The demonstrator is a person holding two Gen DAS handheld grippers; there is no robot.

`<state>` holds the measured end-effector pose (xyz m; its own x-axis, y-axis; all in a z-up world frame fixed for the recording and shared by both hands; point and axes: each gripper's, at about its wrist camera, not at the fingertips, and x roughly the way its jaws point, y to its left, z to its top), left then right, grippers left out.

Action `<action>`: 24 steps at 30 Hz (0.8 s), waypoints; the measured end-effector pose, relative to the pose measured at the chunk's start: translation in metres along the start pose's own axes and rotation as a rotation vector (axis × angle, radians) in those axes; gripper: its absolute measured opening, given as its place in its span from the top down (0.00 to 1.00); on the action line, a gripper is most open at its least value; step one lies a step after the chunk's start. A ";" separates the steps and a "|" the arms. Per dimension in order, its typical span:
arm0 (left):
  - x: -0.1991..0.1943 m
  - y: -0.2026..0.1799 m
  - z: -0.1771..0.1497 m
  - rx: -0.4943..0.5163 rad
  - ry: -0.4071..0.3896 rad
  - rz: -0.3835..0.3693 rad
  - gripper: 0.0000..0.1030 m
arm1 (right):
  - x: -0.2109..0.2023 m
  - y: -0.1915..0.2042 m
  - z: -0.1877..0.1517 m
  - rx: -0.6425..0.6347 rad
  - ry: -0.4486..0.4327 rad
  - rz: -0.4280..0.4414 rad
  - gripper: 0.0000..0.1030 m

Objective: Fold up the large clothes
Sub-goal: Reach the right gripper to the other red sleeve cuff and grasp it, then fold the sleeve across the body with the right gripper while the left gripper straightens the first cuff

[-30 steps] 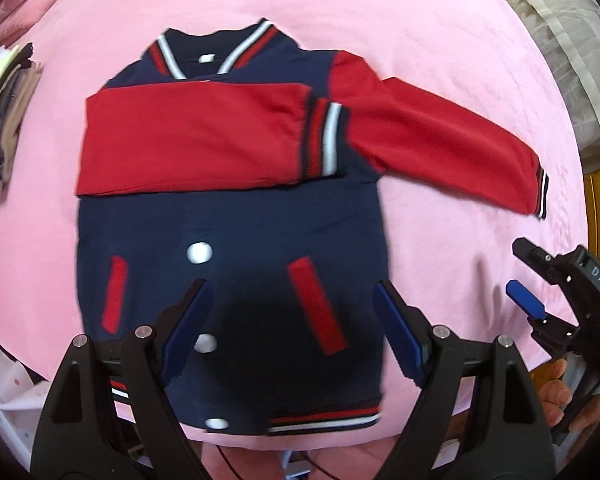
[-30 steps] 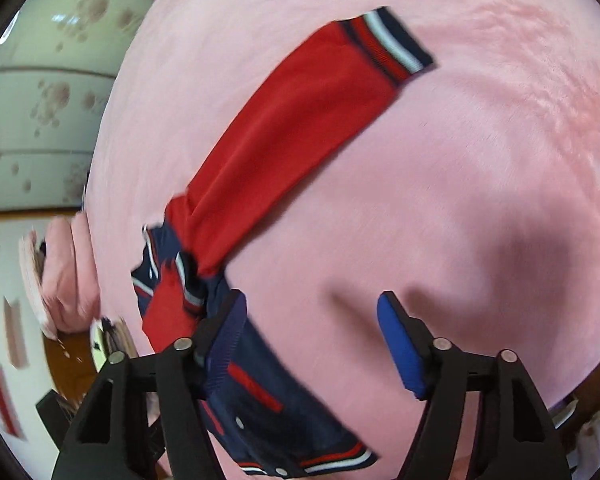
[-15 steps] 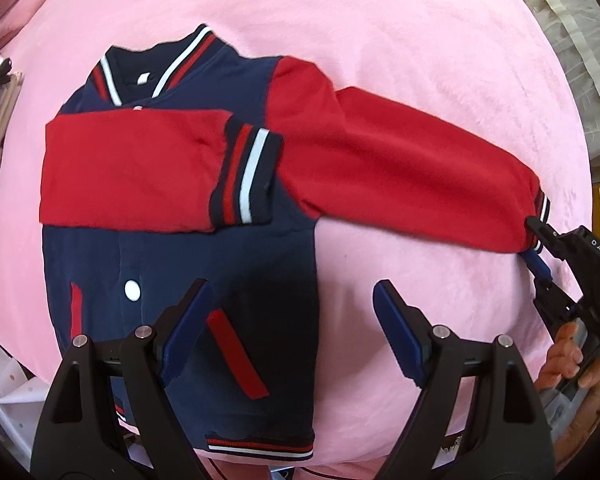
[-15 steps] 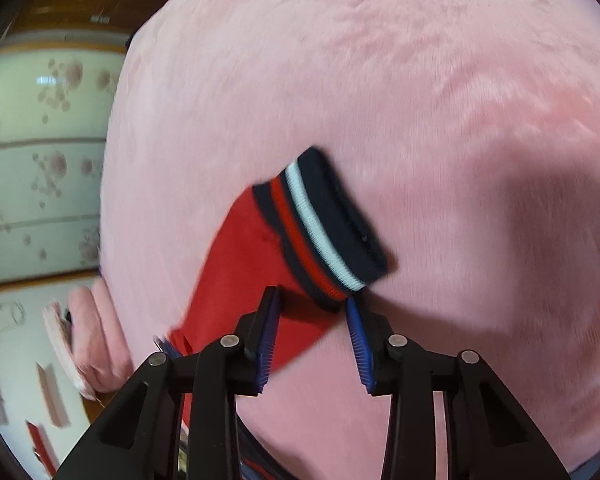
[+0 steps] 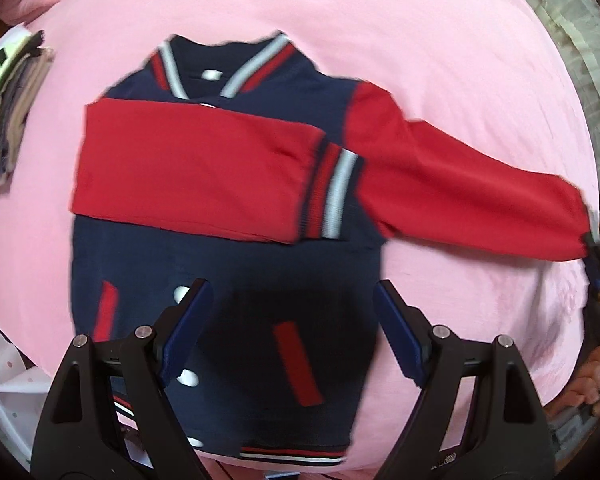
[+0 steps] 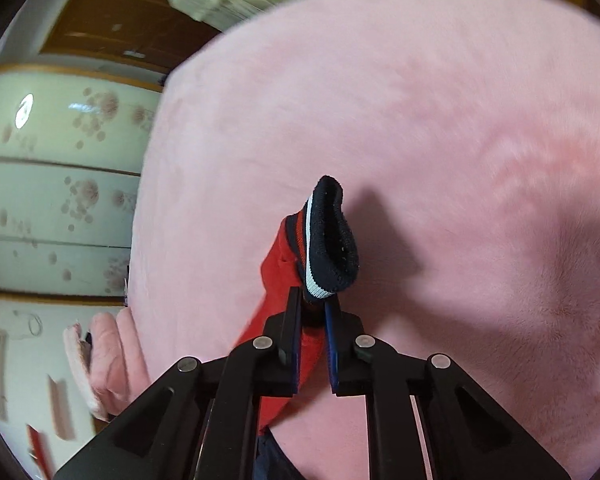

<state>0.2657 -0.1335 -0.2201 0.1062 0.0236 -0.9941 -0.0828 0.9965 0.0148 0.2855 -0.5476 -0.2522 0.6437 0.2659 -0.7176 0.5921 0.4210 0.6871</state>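
A navy varsity jacket (image 5: 236, 264) with red sleeves lies face up on the pink bed cover (image 5: 380, 20). Its left sleeve (image 5: 196, 176) is folded across the chest. Its right sleeve (image 5: 460, 196) stretches out to the right, its end raised. My left gripper (image 5: 292, 328) is open and empty above the jacket's lower front. My right gripper (image 6: 313, 312) is shut on the right sleeve's striped cuff (image 6: 332, 252) and holds it off the cover; it shows at the far right edge of the left wrist view (image 5: 594, 264).
A stack of folded clothes (image 5: 8, 116) lies at the bed's left edge. A pink pillow (image 6: 104, 356) lies at the bed's far end, with wardrobe doors (image 6: 60, 184) behind it. The pink cover (image 6: 460, 160) spreads wide around the jacket.
My right gripper closed on the right sleeve's cuff and lifted it off the cover. My left gripper swung back over the jacket's lower front and stayed open.
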 end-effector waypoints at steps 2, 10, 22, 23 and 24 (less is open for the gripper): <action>-0.008 0.019 0.001 0.006 -0.029 0.007 0.22 | -0.012 0.030 -0.007 -0.073 -0.055 0.000 0.90; -0.032 0.110 0.003 0.017 -0.096 -0.020 0.22 | -0.061 0.152 -0.064 -0.422 -0.192 0.095 0.90; -0.038 0.255 0.003 -0.034 -0.142 -0.004 0.22 | 0.031 0.295 -0.278 -0.800 0.018 0.129 0.90; -0.034 0.271 0.004 -0.054 -0.139 -0.005 0.22 | 0.046 0.297 -0.298 -0.825 0.045 0.119 0.90; -0.032 0.277 0.003 -0.063 -0.136 -0.003 0.22 | 0.068 0.295 -0.317 -0.863 0.089 0.098 0.90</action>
<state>0.2429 0.1421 -0.1843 0.2391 0.0356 -0.9703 -0.1442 0.9895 0.0007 0.3503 -0.1303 -0.1337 0.6108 0.3867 -0.6909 -0.0614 0.8931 0.4456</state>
